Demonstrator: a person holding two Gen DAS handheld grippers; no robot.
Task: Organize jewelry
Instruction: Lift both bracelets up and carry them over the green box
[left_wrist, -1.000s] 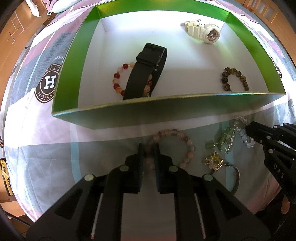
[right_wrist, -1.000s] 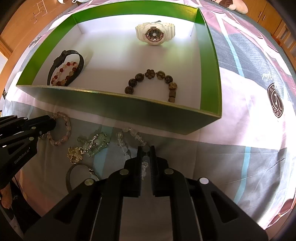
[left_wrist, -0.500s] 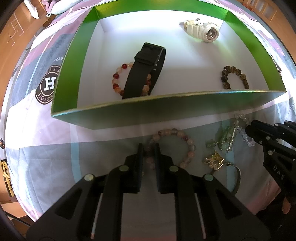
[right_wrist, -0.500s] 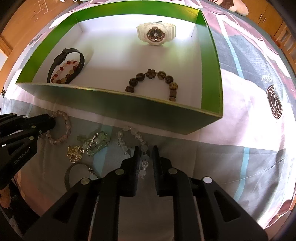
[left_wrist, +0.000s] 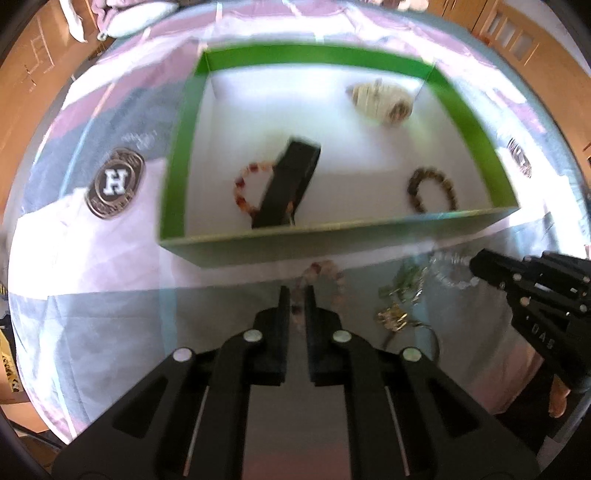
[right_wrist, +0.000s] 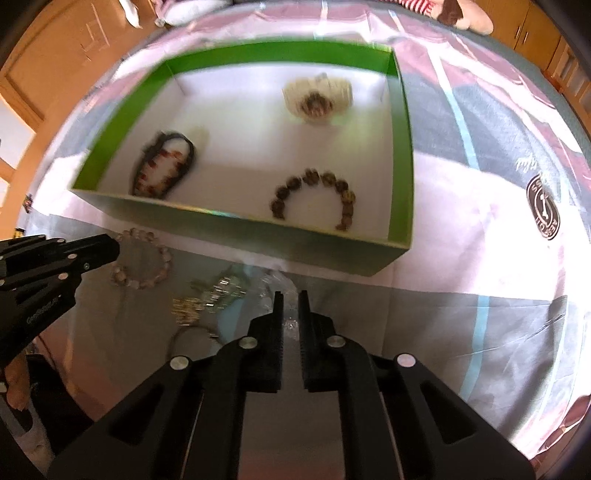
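My left gripper (left_wrist: 297, 295) is shut on the near side of a pale pink bead bracelet (left_wrist: 327, 273), whose loop hangs out ahead of the fingers. In the right wrist view the same bracelet (right_wrist: 142, 258) sits at that gripper's tip (right_wrist: 110, 249). My right gripper (right_wrist: 290, 299) is shut on a clear bead bracelet (right_wrist: 290, 323), also visible as the clear beads (left_wrist: 450, 273) at that gripper's tip (left_wrist: 476, 262). Beyond both stands the green box (left_wrist: 173, 184) with a white floor, holding a white watch (left_wrist: 382, 99), a black strap (left_wrist: 291, 184) over a red bead bracelet (left_wrist: 242, 192), and a brown bead bracelet (left_wrist: 432, 188).
On the patterned cloth between the grippers lie a green bead piece (right_wrist: 221, 290), a gold charm (left_wrist: 393, 317) and a dark bangle (right_wrist: 192, 334). The box's near wall (right_wrist: 258, 236) rises just ahead of the fingertips. Wooden furniture borders the cloth. Both views are motion-blurred.
Both grippers have lifted up and back from the cloth, so the box looks smaller and farther. Each bracelet has come along between its fingers.
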